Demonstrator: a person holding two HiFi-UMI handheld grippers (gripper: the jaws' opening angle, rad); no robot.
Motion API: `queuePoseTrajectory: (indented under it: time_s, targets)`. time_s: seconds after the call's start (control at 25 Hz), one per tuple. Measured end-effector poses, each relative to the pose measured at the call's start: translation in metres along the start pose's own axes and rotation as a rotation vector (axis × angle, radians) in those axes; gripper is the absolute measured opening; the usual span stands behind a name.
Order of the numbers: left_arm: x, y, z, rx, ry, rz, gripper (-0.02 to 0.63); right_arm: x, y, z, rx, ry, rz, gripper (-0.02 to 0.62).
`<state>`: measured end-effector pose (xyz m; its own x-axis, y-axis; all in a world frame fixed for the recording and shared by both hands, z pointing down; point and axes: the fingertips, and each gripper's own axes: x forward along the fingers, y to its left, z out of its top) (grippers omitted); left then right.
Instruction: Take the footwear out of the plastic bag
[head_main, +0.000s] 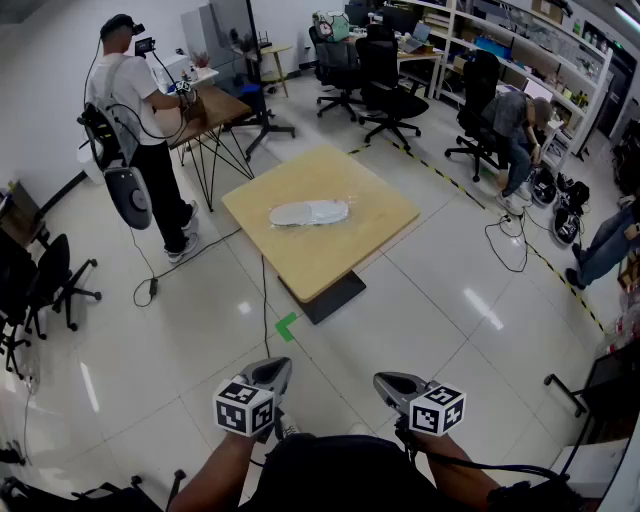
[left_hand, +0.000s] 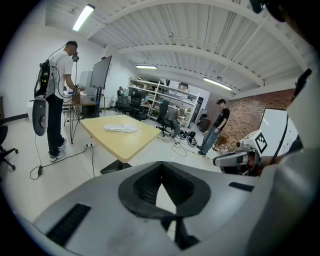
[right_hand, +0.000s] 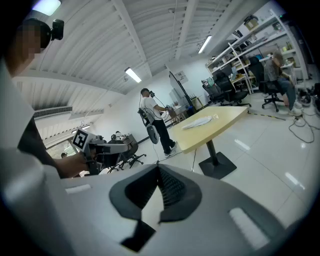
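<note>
Left gripper (left_hand: 161, 172): jaws closed together, nothing between them. Right gripper (right_hand: 159, 180): likewise closed and empty. In the head view both are held low and close to the body, well apart from the square light-wood table (head_main: 335, 255). A clear plastic bag (head_main: 335, 206) lies flat near the table's middle, with the pale grey footwear (head_main: 300, 214) inside it. A standing person in a white shirt (head_main: 128, 95) is off to the left, beside a second table.

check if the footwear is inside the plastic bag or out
Inside: the footwear lies flat on the table, with the shiny plastic bag around it.
</note>
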<state>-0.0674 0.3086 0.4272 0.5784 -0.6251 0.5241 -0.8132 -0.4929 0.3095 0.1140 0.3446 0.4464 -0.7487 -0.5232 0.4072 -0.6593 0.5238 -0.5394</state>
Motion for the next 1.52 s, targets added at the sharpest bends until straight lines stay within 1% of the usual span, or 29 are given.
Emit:
queuePoseTrajectory:
  time_s: [0.2,0.32,0.44,0.56,0.64,0.8,0.96,1.04,1.16,1.24,1.32,1.4,1.52]
  targets:
    - [0.007,-0.008,0.003,0.002,-0.007,0.032,0.006,-0.018,-0.014,-0.002,0.002,-0.005,0.006,0.003]
    - [0.013,-0.012,0.001,0.005,-0.03,0.062,0.006,-0.028,-0.028,-0.017,0.004,0.009,0.012,0.003]
    - [0.02,-0.014,-0.001,-0.008,-0.046,0.082,0.006,-0.033,-0.046,-0.03,0.028,0.029,0.007,0.003]
    - [0.023,-0.01,-0.005,0.001,-0.031,0.092,0.006,-0.03,-0.057,-0.034,0.045,0.045,0.009,0.003]
    - [0.028,0.001,-0.004,0.007,-0.023,0.102,0.006,-0.022,-0.063,-0.027,0.036,0.049,0.011,0.003]
    - [0.049,0.033,0.016,-0.008,-0.031,0.107,0.006,0.003,-0.079,0.006,0.028,0.036,0.006,0.003]
    - [0.08,0.074,0.046,0.004,-0.046,0.091,0.006,0.038,-0.095,0.032,0.024,0.047,-0.018,0.003]
    - [0.098,0.098,0.066,0.014,-0.047,0.07,0.006,0.061,-0.105,0.048,0.031,0.053,-0.041,0.003]
    - [0.128,0.133,0.092,0.024,-0.009,0.012,0.006,0.096,-0.12,0.081,0.052,0.042,-0.101,0.003]
    - [0.149,0.155,0.108,0.053,0.031,-0.02,0.006,0.124,-0.128,0.109,0.04,0.033,-0.142,0.003]
    - [0.17,0.169,0.127,0.113,0.06,-0.068,0.006,0.152,-0.135,0.139,0.004,0.029,-0.174,0.003]
    - [0.19,0.177,0.143,0.17,0.068,-0.123,0.006,0.177,-0.143,0.164,-0.023,0.021,-0.204,0.003]
    - [0.217,0.195,0.161,0.224,0.082,-0.167,0.007,0.21,-0.158,0.194,-0.041,-0.006,-0.243,0.003]
